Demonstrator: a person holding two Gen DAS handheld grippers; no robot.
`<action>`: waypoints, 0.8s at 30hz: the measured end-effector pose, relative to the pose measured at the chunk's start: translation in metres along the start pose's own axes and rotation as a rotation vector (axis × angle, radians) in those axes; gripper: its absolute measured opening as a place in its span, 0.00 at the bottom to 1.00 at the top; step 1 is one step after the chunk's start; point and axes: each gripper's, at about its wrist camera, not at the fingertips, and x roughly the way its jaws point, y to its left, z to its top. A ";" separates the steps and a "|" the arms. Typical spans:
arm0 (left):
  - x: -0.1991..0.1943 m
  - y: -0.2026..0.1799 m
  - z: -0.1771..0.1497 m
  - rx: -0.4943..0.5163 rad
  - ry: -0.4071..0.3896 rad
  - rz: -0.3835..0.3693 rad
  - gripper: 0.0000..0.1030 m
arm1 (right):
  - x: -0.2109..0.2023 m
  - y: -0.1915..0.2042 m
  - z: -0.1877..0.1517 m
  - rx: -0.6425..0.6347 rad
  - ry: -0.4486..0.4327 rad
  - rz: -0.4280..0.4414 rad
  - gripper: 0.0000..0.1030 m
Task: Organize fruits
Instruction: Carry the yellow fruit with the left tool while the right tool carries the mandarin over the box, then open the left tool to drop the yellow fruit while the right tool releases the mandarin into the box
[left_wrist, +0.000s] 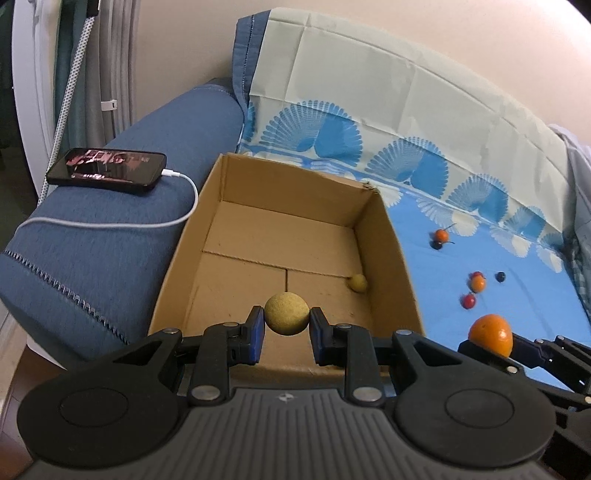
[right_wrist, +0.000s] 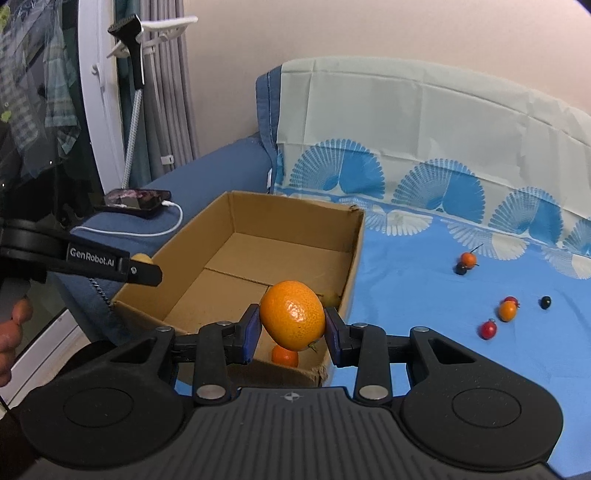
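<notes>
In the left wrist view, the left gripper (left_wrist: 287, 320) was clamped on a yellow ball (left_wrist: 286, 314), its blue pads pressed to either side, and the ball hung just past the near wall of the box (left_wrist: 397, 254). Ahead of the tool and to its right, a small yellow fruit (left_wrist: 358, 283) lay in the box's far right corner. Off to the right, the right gripper's orange (left_wrist: 491, 334) showed level with the tool, and beyond it loose berries (left_wrist: 476, 282) lay on the blue cloth (left_wrist: 417, 236). A phone (left_wrist: 107, 170) sat far to the left, on the sofa arm. In the right wrist view, the right gripper (right_wrist: 292, 320) held the orange (right_wrist: 292, 314) firmly between its pads, above the box's (right_wrist: 284, 210) near right corner, with a smaller orange fruit (right_wrist: 284, 356) directly beneath it on the box floor. The left gripper's (right_wrist: 147, 271) tip reached in from the left. The step appeared to be delivery: both fruits carried to the box. Next, each tool likely needed to dip lower inside the walls and open, so the round fruits would settle rather than bounce or roll out.
</notes>
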 end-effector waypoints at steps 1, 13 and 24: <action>0.006 0.002 0.002 0.000 0.005 0.004 0.28 | 0.007 0.001 0.001 0.002 0.009 0.001 0.37; 0.086 0.017 0.014 0.001 0.116 0.039 0.28 | 0.092 0.017 0.003 -0.047 0.127 0.032 0.37; 0.135 0.018 0.003 0.048 0.198 0.088 0.28 | 0.136 0.012 -0.010 -0.046 0.216 0.015 0.37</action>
